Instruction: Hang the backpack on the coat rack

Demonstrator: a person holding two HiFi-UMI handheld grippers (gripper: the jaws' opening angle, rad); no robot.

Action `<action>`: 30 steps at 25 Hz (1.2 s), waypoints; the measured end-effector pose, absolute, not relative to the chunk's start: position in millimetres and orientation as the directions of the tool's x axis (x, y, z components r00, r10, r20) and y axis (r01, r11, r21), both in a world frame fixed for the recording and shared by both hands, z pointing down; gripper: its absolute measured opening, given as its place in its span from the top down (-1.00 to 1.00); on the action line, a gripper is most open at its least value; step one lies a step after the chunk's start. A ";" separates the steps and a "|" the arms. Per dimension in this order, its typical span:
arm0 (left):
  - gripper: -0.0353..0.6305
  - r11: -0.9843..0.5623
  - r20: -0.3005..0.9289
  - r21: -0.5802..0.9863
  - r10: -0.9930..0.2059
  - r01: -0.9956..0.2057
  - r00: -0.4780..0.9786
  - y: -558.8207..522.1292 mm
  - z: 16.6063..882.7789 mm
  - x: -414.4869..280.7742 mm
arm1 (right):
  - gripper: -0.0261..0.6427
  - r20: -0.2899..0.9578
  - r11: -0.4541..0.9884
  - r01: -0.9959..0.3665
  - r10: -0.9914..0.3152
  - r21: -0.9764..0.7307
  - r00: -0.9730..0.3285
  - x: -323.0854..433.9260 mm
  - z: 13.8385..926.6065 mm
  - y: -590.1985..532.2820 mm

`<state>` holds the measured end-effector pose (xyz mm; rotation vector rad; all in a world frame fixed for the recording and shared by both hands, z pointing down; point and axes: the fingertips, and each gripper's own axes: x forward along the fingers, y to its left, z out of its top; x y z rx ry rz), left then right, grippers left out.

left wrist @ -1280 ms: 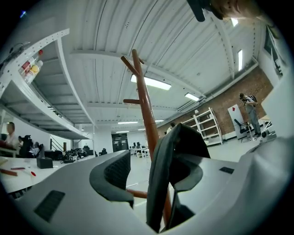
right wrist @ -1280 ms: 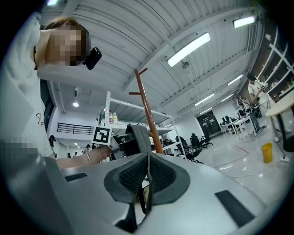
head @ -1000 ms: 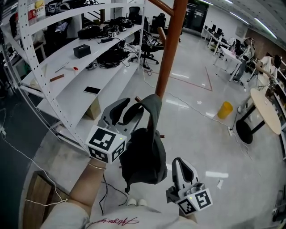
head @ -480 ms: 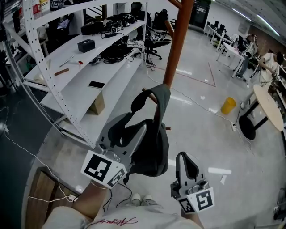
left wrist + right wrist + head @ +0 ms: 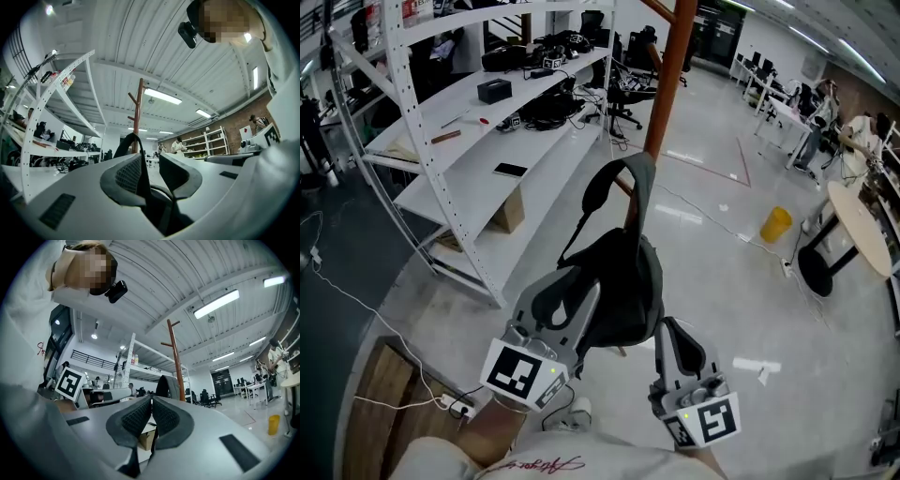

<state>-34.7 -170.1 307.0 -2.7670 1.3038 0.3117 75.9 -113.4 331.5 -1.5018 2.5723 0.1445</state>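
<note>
A dark grey backpack (image 5: 623, 281) hangs by its top loop from a peg of the brown wooden coat rack (image 5: 664, 84). My left gripper (image 5: 570, 298) is just in front of the bag's lower left side. Its jaws are closing, with a gap still between the pads and nothing in it. In the left gripper view the backpack (image 5: 127, 143) and the coat rack (image 5: 138, 105) show beyond the left gripper (image 5: 151, 161). My right gripper (image 5: 673, 333) hovers by the bag's lower right, shut and empty. The right gripper view shows the right gripper (image 5: 151, 403) below the backpack (image 5: 168, 385) and coat rack (image 5: 175, 357).
White shelving (image 5: 478, 178) with boxes, tools and cables runs along the left. A wooden board (image 5: 380, 408) and a power strip with cords lie at the lower left. A yellow bin (image 5: 774, 227), a round table (image 5: 861, 230) and office chairs stand further off.
My left gripper has drawn back from the backpack's top toward me, and its jaws have narrowed. The right gripper shifted a little. The backpack stays hanging on the peg.
</note>
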 end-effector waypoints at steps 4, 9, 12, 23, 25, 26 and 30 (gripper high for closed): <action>0.53 -0.619 -0.195 0.036 -0.775 -0.785 0.602 -119.0 317.0 -29.8 | 0.86 -0.173 0.520 -0.854 -0.841 0.002 -0.512 76.9 334.0 -69.6; 0.53 -0.583 -0.153 0.017 -0.804 -0.812 0.575 -65.6 326.9 -25.6 | 0.86 -0.174 0.541 -0.841 -0.826 0.023 -0.536 79.8 329.0 -20.3; 0.53 -0.581 -0.151 0.036 -0.807 -0.813 0.570 -38.1 325.0 -25.3 | 0.86 -0.177 0.548 -0.836 -0.822 0.014 -0.541 79.2 324.7 1.8; 0.53 -0.628 -0.171 0.013 -0.768 -0.778 0.617 12.8 313.2 -18.4 | 0.86 -0.181 0.543 -0.840 -0.826 -0.004 -0.533 60.3 325.4 42.9; 0.53 -0.635 -0.170 0.009 -0.763 -0.773 0.624 15.8 313.5 -21.5 | 0.86 -0.190 0.537 -0.843 -0.828 -0.002 -0.527 55.8 323.2 44.4; 0.53 -0.637 -0.166 0.009 -0.761 -0.770 0.628 16.7 314.6 -23.8 | 0.86 -0.193 0.535 -0.845 -0.828 0.007 -0.526 52.6 322.4 44.5; 0.53 -0.645 -0.152 0.019 -0.757 -0.764 0.635 20.9 320.4 -33.6 | 0.86 -0.172 0.507 -0.860 -0.843 0.061 -0.509 38.6 324.3 48.1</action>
